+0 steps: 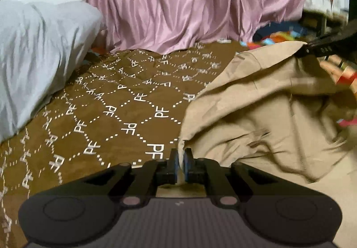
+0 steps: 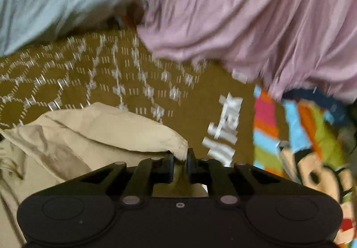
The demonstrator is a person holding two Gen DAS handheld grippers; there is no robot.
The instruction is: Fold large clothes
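Note:
A large beige garment [image 1: 263, 100] lies bunched on a brown patterned blanket [image 1: 107, 100]. My left gripper [image 1: 182, 154] is shut on a corner of the garment, cloth pinched between its blue pads. In the left wrist view the right gripper [image 1: 312, 49] holds the garment's far upper corner, lifted. In the right wrist view my right gripper [image 2: 180, 155] is shut on a folded edge of the beige garment [image 2: 100, 134], which spreads to the left over the blanket [image 2: 89, 83].
A grey pillow [image 1: 38, 54] lies at the left. A pink satin curtain [image 1: 189, 2] hangs behind the bed. A colourful cartoon blanket [image 2: 308, 147] lies at the right.

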